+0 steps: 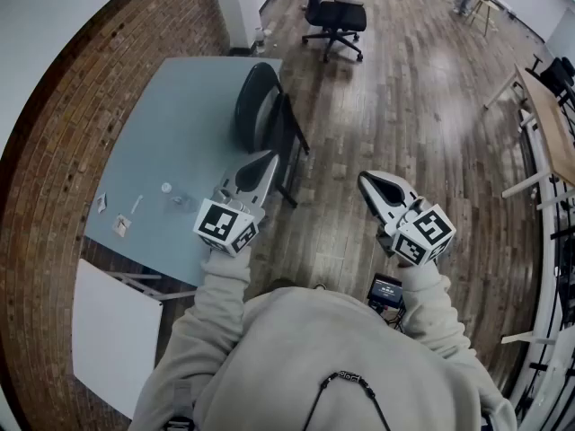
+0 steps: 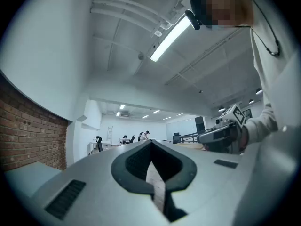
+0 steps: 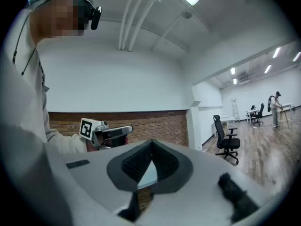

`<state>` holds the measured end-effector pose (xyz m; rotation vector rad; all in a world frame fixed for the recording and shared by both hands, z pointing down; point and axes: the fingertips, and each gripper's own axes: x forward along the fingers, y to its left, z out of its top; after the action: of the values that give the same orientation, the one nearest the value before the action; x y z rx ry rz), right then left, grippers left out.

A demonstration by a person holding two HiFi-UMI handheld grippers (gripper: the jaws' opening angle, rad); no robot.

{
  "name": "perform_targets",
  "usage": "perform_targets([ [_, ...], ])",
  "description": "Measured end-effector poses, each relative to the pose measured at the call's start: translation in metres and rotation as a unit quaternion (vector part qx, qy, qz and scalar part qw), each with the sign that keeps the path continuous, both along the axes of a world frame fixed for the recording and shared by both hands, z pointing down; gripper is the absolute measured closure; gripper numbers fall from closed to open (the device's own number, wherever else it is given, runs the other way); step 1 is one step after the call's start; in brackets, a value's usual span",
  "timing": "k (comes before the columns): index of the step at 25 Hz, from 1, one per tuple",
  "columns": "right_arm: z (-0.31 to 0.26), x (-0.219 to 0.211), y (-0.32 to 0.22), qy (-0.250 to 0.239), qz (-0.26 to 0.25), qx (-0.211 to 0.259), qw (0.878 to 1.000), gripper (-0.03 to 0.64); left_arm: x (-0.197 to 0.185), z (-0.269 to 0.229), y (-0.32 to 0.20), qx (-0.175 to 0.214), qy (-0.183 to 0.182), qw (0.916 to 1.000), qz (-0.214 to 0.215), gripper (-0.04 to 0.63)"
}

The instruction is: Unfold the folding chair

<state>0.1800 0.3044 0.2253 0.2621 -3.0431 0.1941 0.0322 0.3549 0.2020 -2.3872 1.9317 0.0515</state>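
Observation:
The folding chair is black and still folded flat. It leans upright against the right edge of the grey-blue table, just ahead of me. My left gripper is held level, its tips close to the chair's lower part but apart from it, jaws shut on nothing. My right gripper hovers over the wooden floor to the chair's right, also shut and empty. In the left gripper view the shut jaws point across the room; the right gripper view shows its shut jaws with the left gripper beside them.
A black office chair stands further back on the wooden floor. Small items lie on the table's near end. A white panel sits at lower left by the brick wall. Wooden desks line the right side.

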Motion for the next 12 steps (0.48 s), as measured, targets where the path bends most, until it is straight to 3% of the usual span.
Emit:
perform_targets([
  [5, -0.001, -0.014, -0.022, -0.011, 0.0, 0.017, 1.0, 0.607, 0.005, 0.009, -0.022, -0.005, -0.015, 0.9995, 0.026, 0.589],
  [12, 0.021, -0.062, -0.08, 0.014, 0.009, 0.019, 1.0, 0.607, -0.052, 0.005, -0.102, 0.026, -0.008, 0.9989, 0.039, 0.589],
])
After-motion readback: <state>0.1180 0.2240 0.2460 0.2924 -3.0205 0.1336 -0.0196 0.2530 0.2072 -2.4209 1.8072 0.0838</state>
